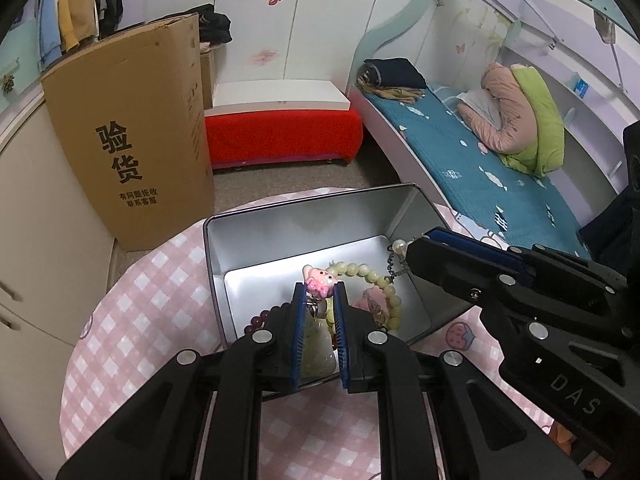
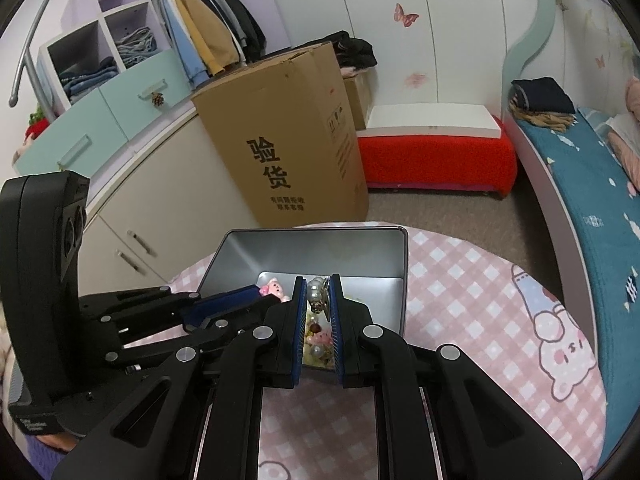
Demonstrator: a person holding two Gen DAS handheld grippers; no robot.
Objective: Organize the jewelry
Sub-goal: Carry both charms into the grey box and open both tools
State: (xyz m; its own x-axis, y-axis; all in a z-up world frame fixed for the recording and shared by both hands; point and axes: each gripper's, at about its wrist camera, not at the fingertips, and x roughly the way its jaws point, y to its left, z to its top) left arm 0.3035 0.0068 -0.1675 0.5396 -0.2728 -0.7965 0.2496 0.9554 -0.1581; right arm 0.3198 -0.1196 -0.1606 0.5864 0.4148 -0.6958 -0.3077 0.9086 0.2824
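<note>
Over the open metal tin (image 1: 256, 240) both grippers hang side by side, and the tin serves as the landmark for everything else. It sits on a bench covered with a pink checked cloth (image 2: 460, 280), its far wall toward the tall cardboard box (image 2: 288, 136) on the floor beyond.

Above the tin's near half, the left gripper (image 1: 319, 286) has its blue-padded fingers (image 1: 298, 312) drawn close, pinching a pink cartoon charm (image 1: 318, 280) at the very tips; a small metal clasp dangles from it between the pads. Under that charm, on the tin's floor, lies a pale green bead bracelet (image 1: 384, 284), and a dark red bead bracelet (image 1: 264, 318) curls against the tin's near left side.

At the tin's right wall, seen from the left wrist, the right gripper (image 2: 318, 284) reaches in. Its fingers (image 2: 336, 304) are nearly together and clamp a pearl piece with a chain (image 2: 318, 294); the pearls show between the pads, and in the left wrist view a pearl and a dark chain hang from the tips just inside the right wall. More beads and a pink trinket lie on the tin's floor below those fingers, blurred.

Beyond the tin, past the cardboard box, stands a red-covered bench seat (image 2: 436, 156), and to the tin's right runs a bed with a teal sheet (image 1: 472, 152).
</note>
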